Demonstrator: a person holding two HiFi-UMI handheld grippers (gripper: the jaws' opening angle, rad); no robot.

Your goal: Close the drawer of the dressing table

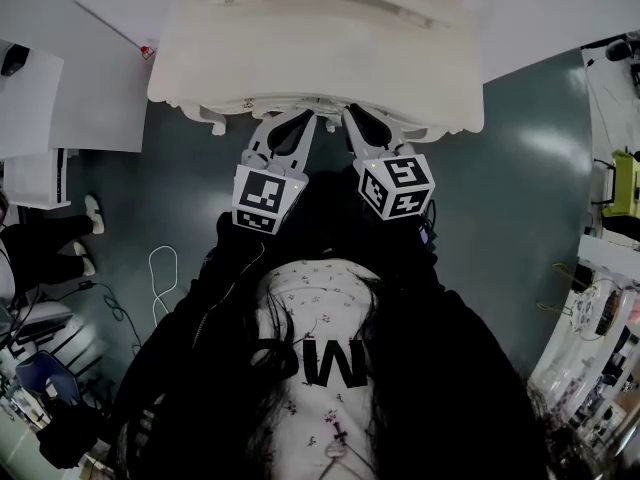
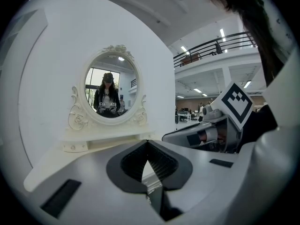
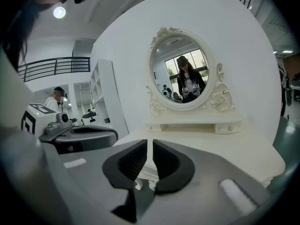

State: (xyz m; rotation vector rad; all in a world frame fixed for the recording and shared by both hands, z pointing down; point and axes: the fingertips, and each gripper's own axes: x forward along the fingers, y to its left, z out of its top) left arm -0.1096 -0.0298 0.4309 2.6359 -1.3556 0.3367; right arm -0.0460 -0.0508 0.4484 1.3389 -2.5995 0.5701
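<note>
Nearby, cable (image 1: 152,266) left of dressing table (image 1: 310,38)

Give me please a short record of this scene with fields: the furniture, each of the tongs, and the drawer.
dressing table: white, carved front edge, seen from above
mirror: oval, carved frame, upright at the table's back
left tongs: tips touching, nothing held, at the front edge
right tongs: thin slit only, nothing held, beside the left
drawer: open or shut, cannot tell
</note>
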